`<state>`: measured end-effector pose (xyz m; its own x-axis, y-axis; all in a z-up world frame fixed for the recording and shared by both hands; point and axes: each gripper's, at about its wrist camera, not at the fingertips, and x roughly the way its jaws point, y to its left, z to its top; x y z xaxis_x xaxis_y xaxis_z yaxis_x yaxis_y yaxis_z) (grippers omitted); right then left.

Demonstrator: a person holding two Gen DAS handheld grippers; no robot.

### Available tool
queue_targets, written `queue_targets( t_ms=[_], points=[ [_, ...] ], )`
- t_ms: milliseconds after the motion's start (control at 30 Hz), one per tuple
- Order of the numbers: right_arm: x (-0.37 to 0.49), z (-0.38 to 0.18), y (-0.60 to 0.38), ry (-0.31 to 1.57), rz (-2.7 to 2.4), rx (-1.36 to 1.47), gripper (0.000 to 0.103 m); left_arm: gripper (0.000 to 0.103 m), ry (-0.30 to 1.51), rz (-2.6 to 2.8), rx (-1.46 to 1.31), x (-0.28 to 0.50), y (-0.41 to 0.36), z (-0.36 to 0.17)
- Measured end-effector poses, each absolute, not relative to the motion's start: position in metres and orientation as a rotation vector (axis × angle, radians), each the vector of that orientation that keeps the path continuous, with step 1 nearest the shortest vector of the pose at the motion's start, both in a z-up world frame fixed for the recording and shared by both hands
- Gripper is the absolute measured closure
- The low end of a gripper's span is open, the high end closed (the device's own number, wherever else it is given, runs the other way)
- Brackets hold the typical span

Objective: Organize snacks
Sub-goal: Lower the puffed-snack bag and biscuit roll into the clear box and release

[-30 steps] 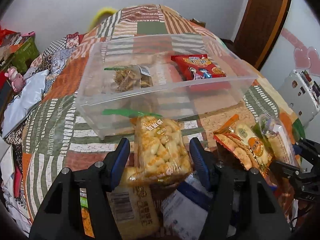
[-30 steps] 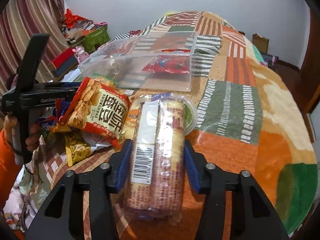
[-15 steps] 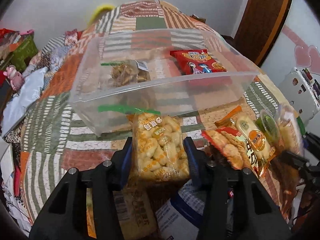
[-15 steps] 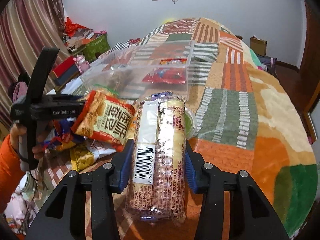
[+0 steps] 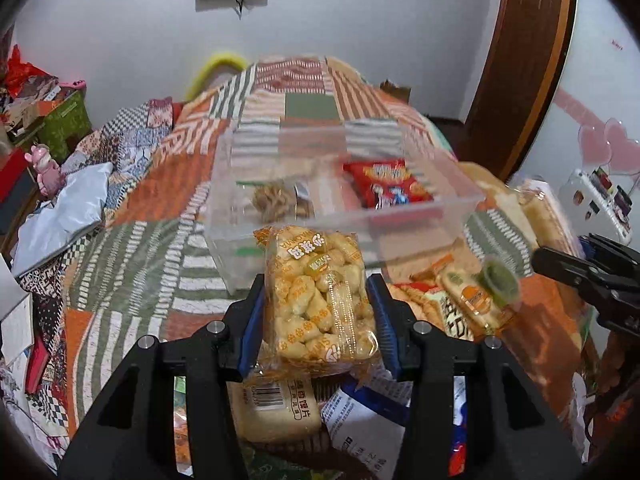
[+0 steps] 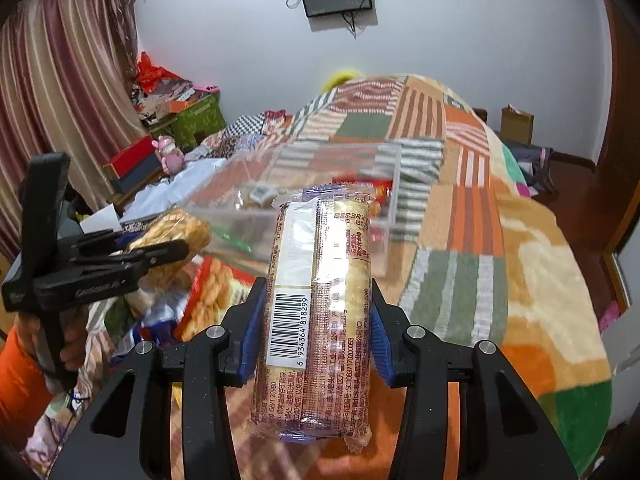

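My left gripper (image 5: 318, 312) is shut on a clear bag of yellow puffed snacks (image 5: 320, 300), lifted above the snack pile. My right gripper (image 6: 318, 316) is shut on a long wrapped pack of biscuits (image 6: 320, 304) with a barcode, also held off the bed. Ahead of both stands a clear plastic bin (image 5: 340, 184) (image 6: 304, 200) on the patchwork bedspread; inside lie a red snack packet (image 5: 386, 186) and a small bag of brown twists (image 5: 276, 202). In the right wrist view the left gripper (image 6: 160, 258) shows at the left with its yellow bag.
Loose snack packets (image 5: 460, 300) and a green-lidded cup (image 5: 498, 280) lie on the bed right of my left gripper. More packs (image 5: 276, 408) lie under it. Boxes and a pink toy (image 6: 172, 156) crowd the left side. A brown door (image 5: 520, 60) stands at right.
The left jaws closed on the yellow snack bag and lifted it. The right gripper rose with the biscuit pack. Both views tilted up, so the bin looks farther off.
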<state>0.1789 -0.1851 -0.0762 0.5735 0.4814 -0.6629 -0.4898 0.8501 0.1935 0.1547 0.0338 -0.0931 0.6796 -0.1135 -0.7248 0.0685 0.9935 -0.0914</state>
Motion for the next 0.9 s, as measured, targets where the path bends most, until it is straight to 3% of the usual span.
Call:
queue_targets(
  t_ms=[500,900],
  points=[
    [0.222,-0.043,-0.156,0.704,0.590,0.002,0.061,0.055,0.708,-0.096,-0.107,0.175,0.046,-0.059],
    [0.264,-0.048,-0.129,0.728,0.599,-0.025,0.061,0.055,0.711,-0.115,-0.082,0.211,0.042,-0.066]
  ],
)
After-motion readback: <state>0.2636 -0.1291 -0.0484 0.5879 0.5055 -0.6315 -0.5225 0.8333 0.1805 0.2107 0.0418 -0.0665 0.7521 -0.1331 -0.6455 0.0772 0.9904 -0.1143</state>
